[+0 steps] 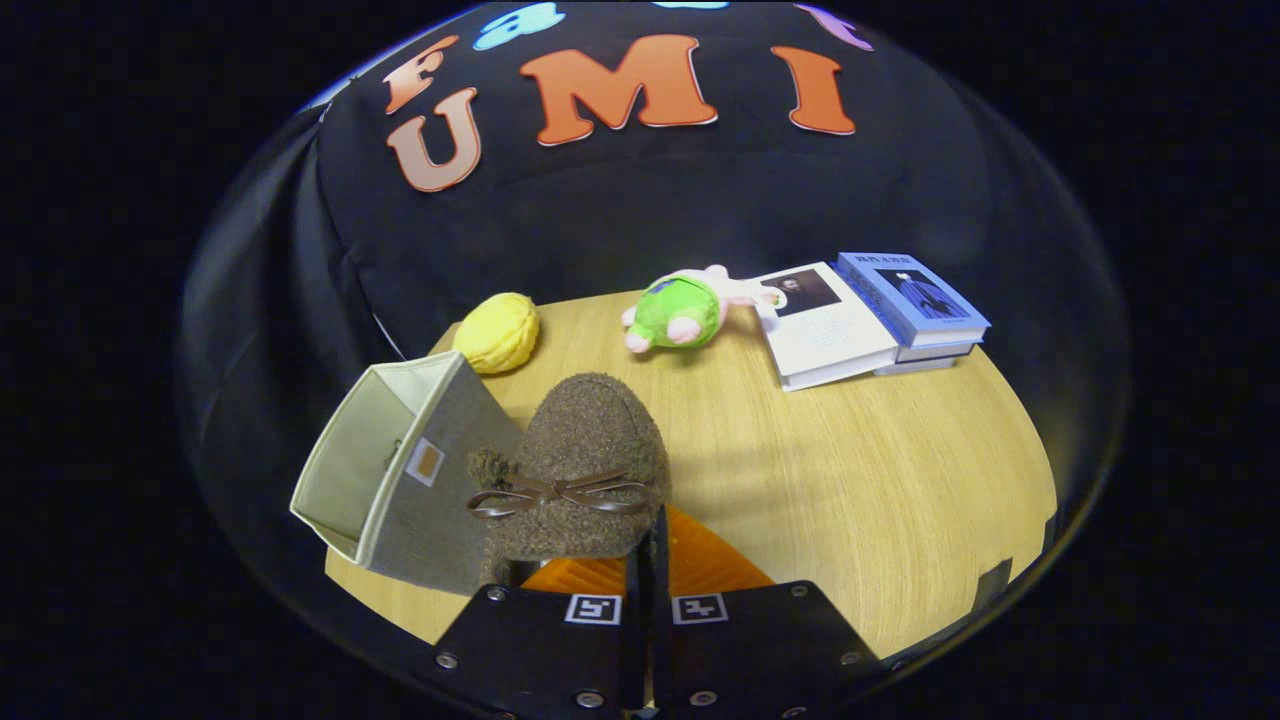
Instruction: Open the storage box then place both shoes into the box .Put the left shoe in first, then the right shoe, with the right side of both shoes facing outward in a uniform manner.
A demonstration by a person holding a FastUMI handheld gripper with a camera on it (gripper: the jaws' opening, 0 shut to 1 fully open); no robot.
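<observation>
The gripper [648, 560] has its fingers drawn close together, pinching the rear rim of a brown fuzzy slipper-style shoe with a thin leather bow [580, 470], toe pointing away, lifted above the round wooden table [880, 480]. Just beside it, the grey fabric storage box [400, 470] lies tipped with its open mouth facing sideways, presumably so the shoe can slide straight in.

fingertips [648, 560] hidden behind brown shoe [585, 465]

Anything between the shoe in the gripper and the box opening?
In the gripper view nothing lies between them: the brown fuzzy shoe, pinched at its rim by the gripper, overlaps the grey side of the storage box, whose opening faces away to the left.
</observation>
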